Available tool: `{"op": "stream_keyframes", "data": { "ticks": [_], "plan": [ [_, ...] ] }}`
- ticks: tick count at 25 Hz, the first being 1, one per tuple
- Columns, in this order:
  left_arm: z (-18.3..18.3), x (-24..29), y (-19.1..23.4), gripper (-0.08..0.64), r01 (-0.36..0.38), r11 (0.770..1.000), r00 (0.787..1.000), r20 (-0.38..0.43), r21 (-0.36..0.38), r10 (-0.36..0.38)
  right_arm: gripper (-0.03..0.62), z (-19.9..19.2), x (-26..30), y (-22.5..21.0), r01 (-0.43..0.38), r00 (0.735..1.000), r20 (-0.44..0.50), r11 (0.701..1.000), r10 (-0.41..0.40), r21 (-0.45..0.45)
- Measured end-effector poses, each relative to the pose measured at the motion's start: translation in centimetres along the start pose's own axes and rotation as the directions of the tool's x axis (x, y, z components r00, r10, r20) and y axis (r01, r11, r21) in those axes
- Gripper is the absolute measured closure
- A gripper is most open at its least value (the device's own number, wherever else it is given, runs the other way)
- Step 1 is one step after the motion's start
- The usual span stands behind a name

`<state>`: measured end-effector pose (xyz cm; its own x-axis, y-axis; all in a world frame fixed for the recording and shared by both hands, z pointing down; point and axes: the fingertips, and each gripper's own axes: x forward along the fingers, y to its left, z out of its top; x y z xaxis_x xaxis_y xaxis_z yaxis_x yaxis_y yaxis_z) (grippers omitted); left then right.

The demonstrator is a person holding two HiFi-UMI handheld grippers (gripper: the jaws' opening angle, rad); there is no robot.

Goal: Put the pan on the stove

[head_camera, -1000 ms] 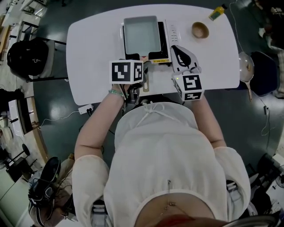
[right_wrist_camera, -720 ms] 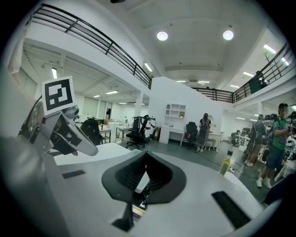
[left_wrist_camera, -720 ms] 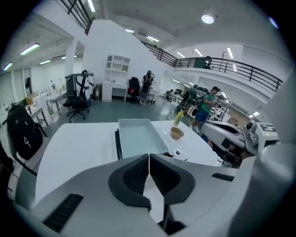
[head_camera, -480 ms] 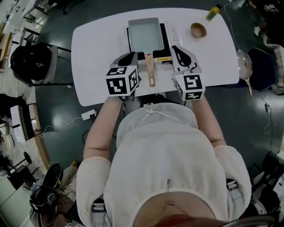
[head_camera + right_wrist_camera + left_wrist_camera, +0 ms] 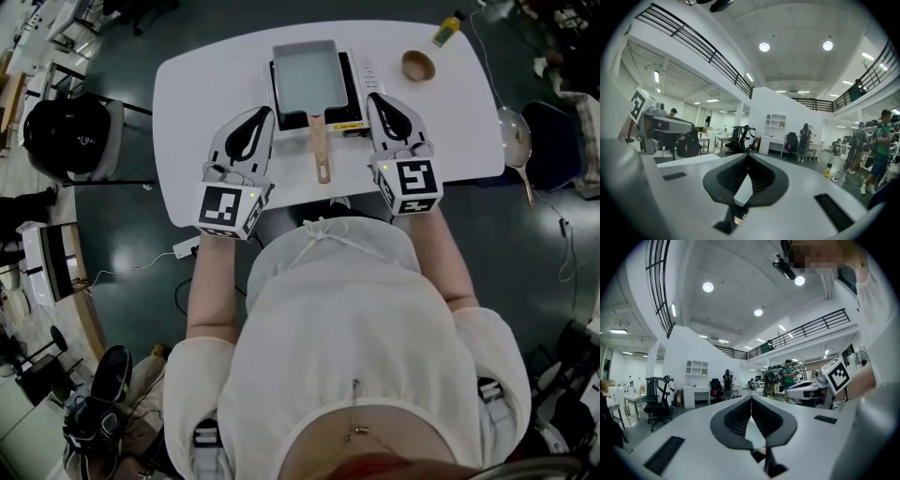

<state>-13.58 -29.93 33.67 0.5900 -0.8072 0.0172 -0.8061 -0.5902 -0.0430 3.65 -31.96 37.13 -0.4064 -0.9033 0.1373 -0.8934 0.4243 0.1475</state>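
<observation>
The pan [image 5: 306, 75] sits squarely on the stove [image 5: 349, 112] at the far middle of the worktop [image 5: 202, 84], with its wooden handle [image 5: 320, 155] pointing back at me. I judge the placing done. My left tool [image 5: 263, 114] is just left of the handle and my right tool [image 5: 373, 99] just right of it. Both are apart from the pan and aim away from me. Each tool's jaws are pressed together with nothing between them. All the next move calls for, I think, is keeping both tools clear of the handle so the pan isn't nudged.
</observation>
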Motion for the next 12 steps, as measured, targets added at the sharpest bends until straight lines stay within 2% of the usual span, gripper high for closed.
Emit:
{"op": "stream_keyframes", "data": {
  "ticks": [4,12],
  "plan": [
    [0.1,-0.4,0.9,0.538,-0.019,0.999,1.000,0.003,-0.033,0.019,0.586,0.5,-0.4,0.1,-0.010,1.000,0.021,1.000,0.010,-0.001],
    [0.1,-0.5,1.4,0.537,-0.041,0.999,0.999,-0.013,-0.021,0.041,0.588,1.0,-0.8,0.8,-0.064,0.996,0.057,0.997,0.062,0.031]
  ]
}}
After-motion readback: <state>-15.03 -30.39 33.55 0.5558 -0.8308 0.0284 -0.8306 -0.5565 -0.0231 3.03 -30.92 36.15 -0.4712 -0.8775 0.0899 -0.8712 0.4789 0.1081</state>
